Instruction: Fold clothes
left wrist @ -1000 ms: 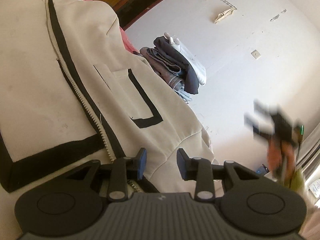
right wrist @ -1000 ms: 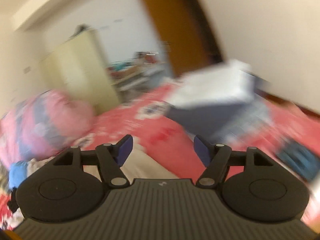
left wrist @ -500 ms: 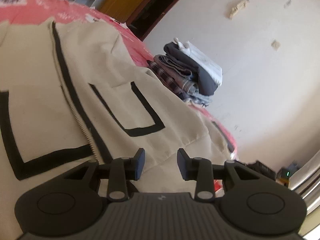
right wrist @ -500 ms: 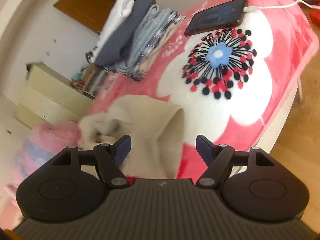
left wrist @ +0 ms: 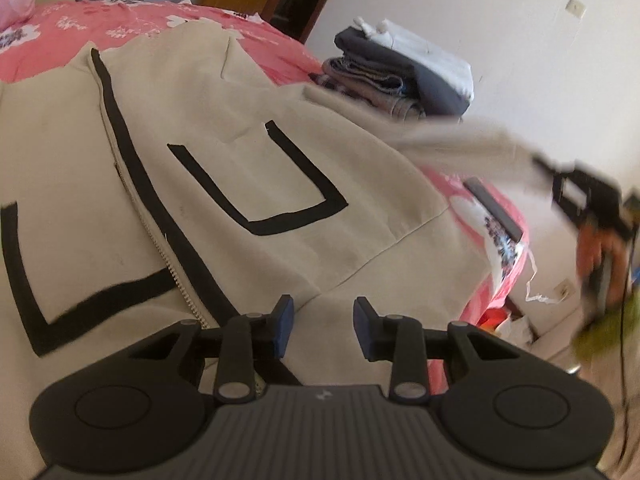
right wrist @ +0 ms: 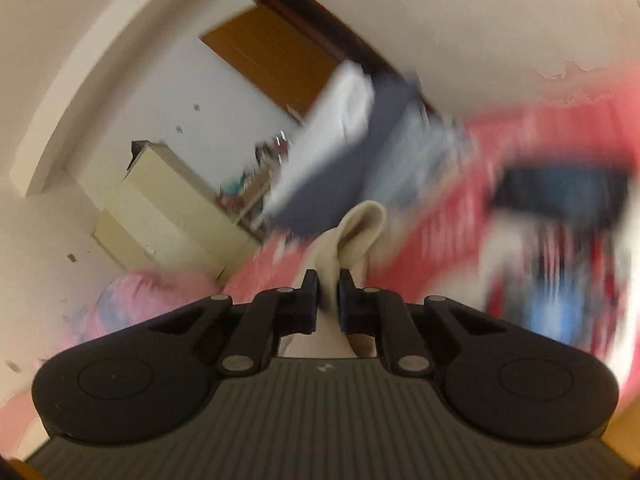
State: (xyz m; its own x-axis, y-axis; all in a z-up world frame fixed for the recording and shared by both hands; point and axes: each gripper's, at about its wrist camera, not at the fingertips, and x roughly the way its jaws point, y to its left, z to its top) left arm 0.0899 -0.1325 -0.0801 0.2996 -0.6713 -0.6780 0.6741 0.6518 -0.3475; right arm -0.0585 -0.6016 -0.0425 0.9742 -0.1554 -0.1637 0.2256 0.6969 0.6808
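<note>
My right gripper pinches the jacket sleeve, lifted off the bed's right edge; left gripper spread over the hem. I'd carry the sleeve across flat.

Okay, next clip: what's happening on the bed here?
A person is folding a cream zip jacket with black trim, spread on a pink floral blanket. The right tool is shut on the jacket's sleeve cuff and holds it lifted off the bed, the sleeve stretched out to the side. The left tool hovers open over the jacket's hem, gripping nothing. A stack of folded clothes and a phone sit on the bed beyond.
</note>
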